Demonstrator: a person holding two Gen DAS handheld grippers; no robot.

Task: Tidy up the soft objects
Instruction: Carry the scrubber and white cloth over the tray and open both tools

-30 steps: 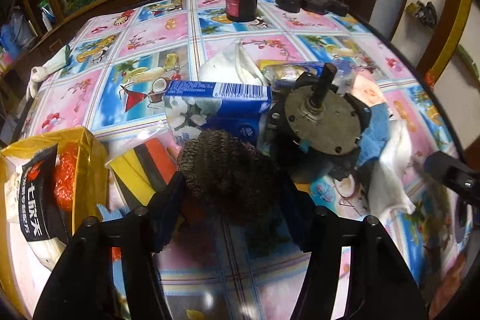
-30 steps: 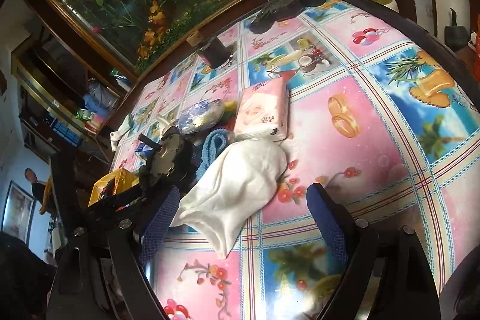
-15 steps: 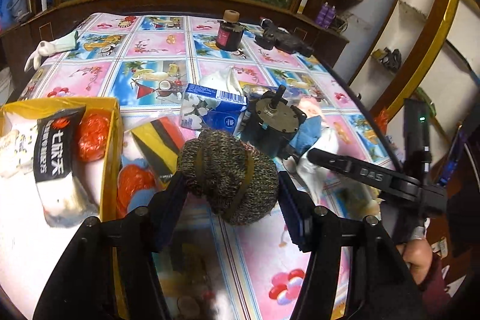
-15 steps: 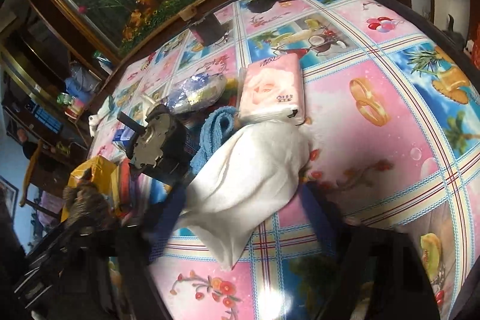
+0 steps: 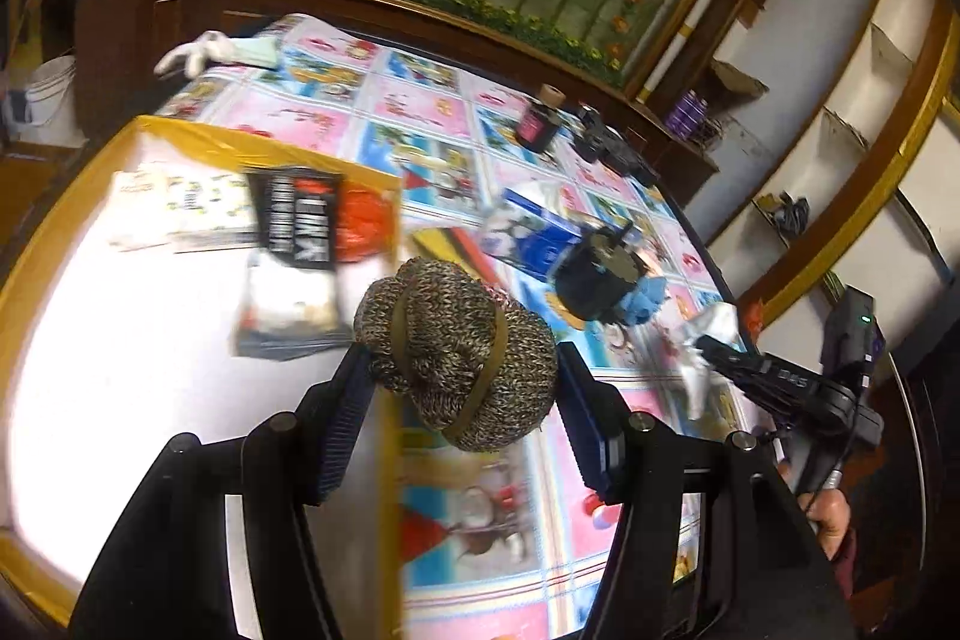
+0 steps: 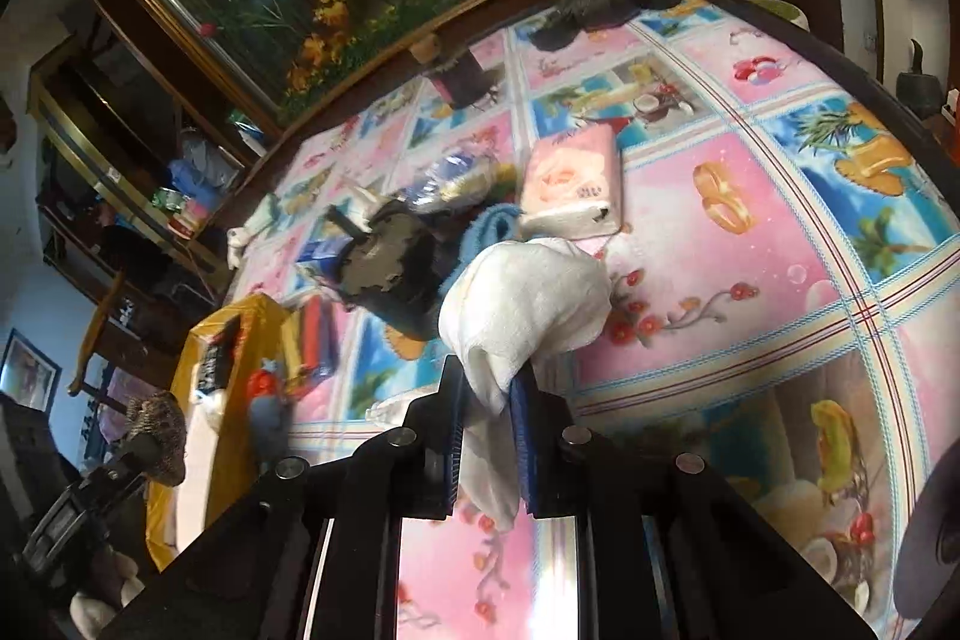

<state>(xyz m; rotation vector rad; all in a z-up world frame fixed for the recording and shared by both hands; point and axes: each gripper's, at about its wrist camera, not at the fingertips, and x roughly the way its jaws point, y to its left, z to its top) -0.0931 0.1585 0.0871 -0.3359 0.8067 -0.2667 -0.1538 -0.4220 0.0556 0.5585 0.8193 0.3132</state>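
My left gripper (image 5: 462, 388) has its fingers (image 5: 339, 418) clamped on a mottled knitted bundle (image 5: 456, 346), held in the air at the rim of the yellow box (image 5: 198, 136) on the desk (image 5: 414, 94). My right gripper (image 6: 486, 448) pinches the tail of a white cloth (image 6: 528, 304) between nearly closed fingers (image 6: 447, 454), its bulk bunched just beyond them, near the pink tissue pack (image 6: 570, 184).

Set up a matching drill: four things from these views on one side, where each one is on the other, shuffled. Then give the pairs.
Things:
1. knit ball
2. white cloth
3. pink tissue pack
4. black-label packet

Places:
A. lying in the yellow-rimmed box
B. pinched in the right gripper
C. flat on the table
D. held in the left gripper

Pairs: 1-D, 2-B, 3-C, 4-A
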